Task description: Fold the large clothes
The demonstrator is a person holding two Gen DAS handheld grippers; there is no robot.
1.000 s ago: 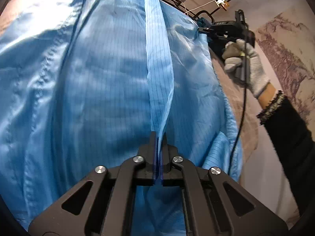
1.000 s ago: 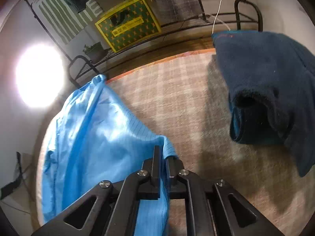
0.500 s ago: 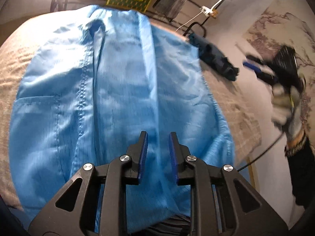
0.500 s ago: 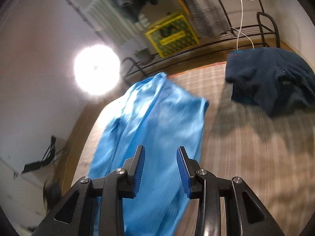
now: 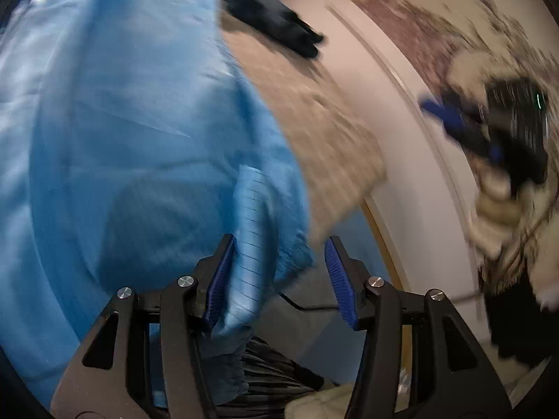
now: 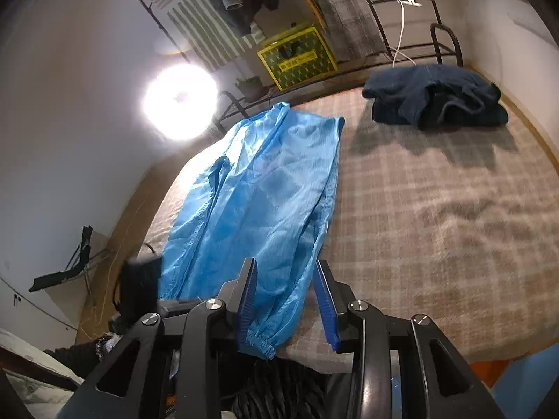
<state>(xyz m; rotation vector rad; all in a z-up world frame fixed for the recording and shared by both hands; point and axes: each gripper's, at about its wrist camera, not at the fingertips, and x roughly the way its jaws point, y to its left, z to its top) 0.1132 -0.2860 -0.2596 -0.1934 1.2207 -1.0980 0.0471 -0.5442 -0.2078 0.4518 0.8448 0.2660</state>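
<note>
A light blue coat (image 6: 258, 188) lies spread lengthwise on the plaid bed cover (image 6: 436, 216), its elastic sleeve cuff (image 6: 260, 344) at the near edge. My right gripper (image 6: 284, 263) hovers open above that sleeve end and holds nothing. In the left wrist view the coat (image 5: 122, 122) fills the left side, blurred. My left gripper (image 5: 279, 241) has its jaws opening. A striped strip of the coat's cloth (image 5: 249, 244) hangs loose beside its left pad, unpinched. The right gripper (image 5: 454, 129) shows blurred at the right, in a gloved hand (image 5: 496, 209).
A dark navy garment (image 6: 436, 104) lies bunched at the bed's far right corner, also seen in the left wrist view (image 5: 272, 21). A metal bed rail (image 6: 447, 42), a yellow box (image 6: 297, 57) and a bright lamp (image 6: 180, 101) stand beyond the bed. The wall (image 5: 401, 111) runs along the right side.
Both grippers went from shut on the blue coat to open and let it drop flat on the bed. Both pulled back to the near edge; the right one rose.
</note>
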